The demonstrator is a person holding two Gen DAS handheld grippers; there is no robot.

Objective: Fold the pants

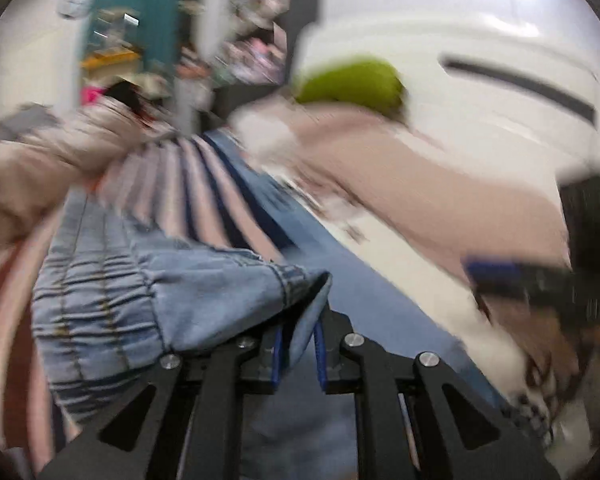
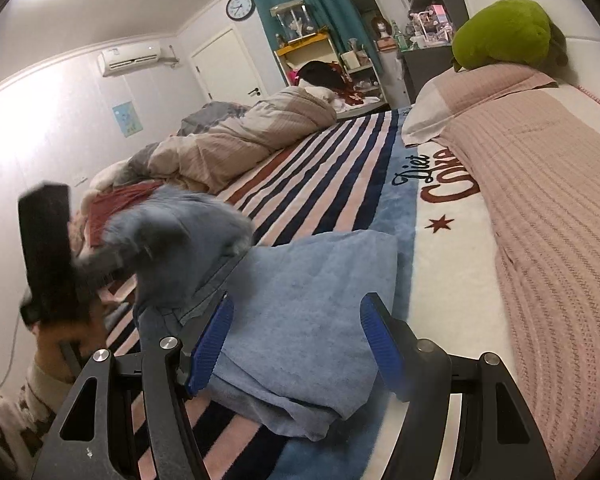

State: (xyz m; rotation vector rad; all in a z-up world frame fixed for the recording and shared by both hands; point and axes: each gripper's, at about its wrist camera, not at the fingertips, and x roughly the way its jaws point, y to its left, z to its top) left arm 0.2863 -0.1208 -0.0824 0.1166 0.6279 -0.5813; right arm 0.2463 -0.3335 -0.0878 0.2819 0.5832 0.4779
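Light blue denim pants [image 2: 308,296] lie on a striped blanket [image 2: 324,168] on the bed. My left gripper [image 1: 298,350] is shut on the pants' waistband edge [image 1: 204,300], with the gathered elastic waist [image 1: 92,312] draped to its left. In the right wrist view the left gripper [image 2: 48,248] appears blurred at left, lifting a bunched part of the pants [image 2: 180,232]. My right gripper [image 2: 296,344] is open, its blue pads [image 2: 212,340] on either side of the folded pants leg, low over the cloth.
A rumpled beige duvet [image 2: 236,140] lies at the far left of the bed. A pink knit cover [image 2: 540,208] and a pillow [image 2: 440,112] run along the right, with a green plush toy [image 2: 504,32] on top. A white headboard [image 1: 480,60] stands behind.
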